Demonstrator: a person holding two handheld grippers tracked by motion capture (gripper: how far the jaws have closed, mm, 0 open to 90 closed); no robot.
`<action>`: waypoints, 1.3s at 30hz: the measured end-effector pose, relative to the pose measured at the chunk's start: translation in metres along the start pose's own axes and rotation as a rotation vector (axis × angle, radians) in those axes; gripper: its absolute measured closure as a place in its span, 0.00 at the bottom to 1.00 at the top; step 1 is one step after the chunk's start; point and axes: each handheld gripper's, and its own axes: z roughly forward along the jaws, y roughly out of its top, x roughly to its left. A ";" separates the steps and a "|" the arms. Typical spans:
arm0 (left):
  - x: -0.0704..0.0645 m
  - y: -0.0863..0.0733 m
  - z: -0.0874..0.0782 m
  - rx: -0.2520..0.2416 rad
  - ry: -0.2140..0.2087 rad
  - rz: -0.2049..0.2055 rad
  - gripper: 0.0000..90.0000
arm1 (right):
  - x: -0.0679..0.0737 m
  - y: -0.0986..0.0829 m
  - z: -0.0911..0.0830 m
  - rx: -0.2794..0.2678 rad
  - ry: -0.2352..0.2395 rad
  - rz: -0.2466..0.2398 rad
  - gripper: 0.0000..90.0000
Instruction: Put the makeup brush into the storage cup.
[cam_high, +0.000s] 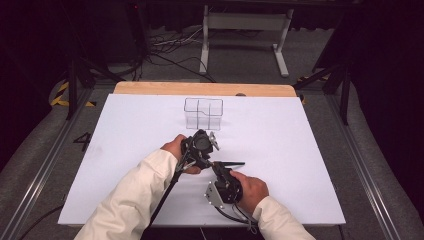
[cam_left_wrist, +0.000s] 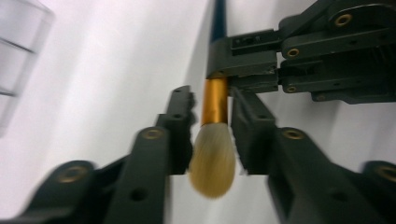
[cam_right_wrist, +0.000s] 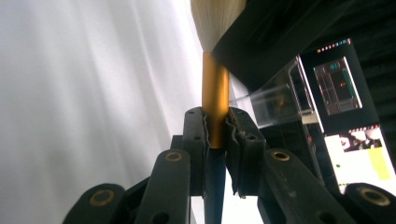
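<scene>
Both grippers meet over the middle of the white table (cam_high: 280, 125), where a makeup brush (cam_left_wrist: 215, 140) is changing hands. The right gripper (cam_right_wrist: 216, 122) is clamped on the brush: in the right gripper view its jaws press from both sides at the lower end of the gold ferrule (cam_right_wrist: 215, 88), just where the dark handle begins, with the pale bristle head pointing away from the hand. The left gripper (cam_left_wrist: 212, 114) has its jaws apart, one on each side of the same ferrule; in the left gripper view a narrow gap shows on either side, so I judge it is not yet gripping. The brush is thus held off the table surface between the two tools, the bristles (cam_left_wrist: 212, 163) hanging toward the left gripper's camera. In the high view the two hands sit close together, near the person's side, with a clear divided organiser (cam_high: 203, 113) standing well apart beyond them. The step in hand appears to be a handover or regrasp. The next move calls for the left jaws to close squarely on the ferrule before the right lets go; releasing early would likely drop the brush.
</scene>
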 end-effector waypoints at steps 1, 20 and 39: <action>-0.001 -0.003 -0.006 -0.034 0.015 -0.002 0.70 | 0.000 0.000 0.000 -0.007 0.003 0.028 0.88; -0.014 -0.106 -0.070 -0.502 0.265 -0.077 0.17 | -0.023 -0.018 -0.007 -0.007 -0.016 0.196 0.88; -0.023 -0.228 -0.044 -0.698 0.369 -0.275 0.07 | -0.045 -0.037 -0.010 -0.097 0.010 0.490 0.87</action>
